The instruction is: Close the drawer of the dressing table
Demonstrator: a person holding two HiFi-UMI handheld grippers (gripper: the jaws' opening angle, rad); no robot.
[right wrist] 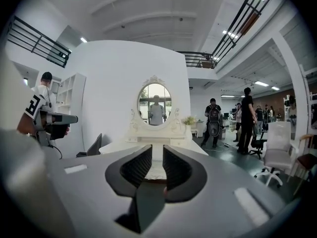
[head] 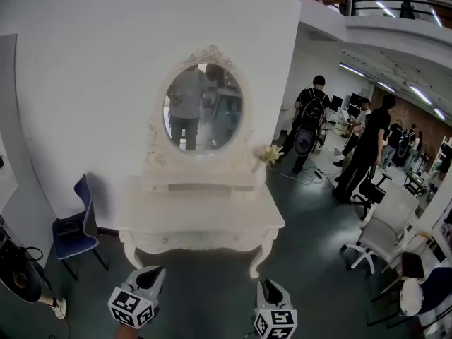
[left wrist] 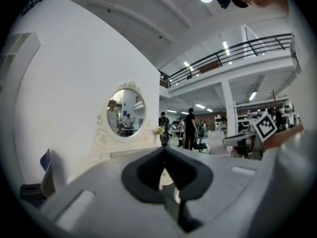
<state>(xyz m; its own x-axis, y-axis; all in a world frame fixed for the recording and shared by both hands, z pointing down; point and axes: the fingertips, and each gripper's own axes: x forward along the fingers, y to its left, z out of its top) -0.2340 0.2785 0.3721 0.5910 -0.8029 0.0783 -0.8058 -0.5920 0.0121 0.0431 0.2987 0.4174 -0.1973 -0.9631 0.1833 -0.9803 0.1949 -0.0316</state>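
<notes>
White dressing table (head: 201, 214) stands far against the wall, its drawer (head: 201, 240) under the top, likely light and rigid; push it mid-front. Left gripper (head: 151, 274) fingers clenched on nothing, right gripper (head: 269, 286) fingers parted, both near, well short of it.

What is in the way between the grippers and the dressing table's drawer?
Nothing visible. Only bare floor lies between the left gripper, the right gripper and the drawer in the dressing table. The blue chair stands off to the left.
</notes>
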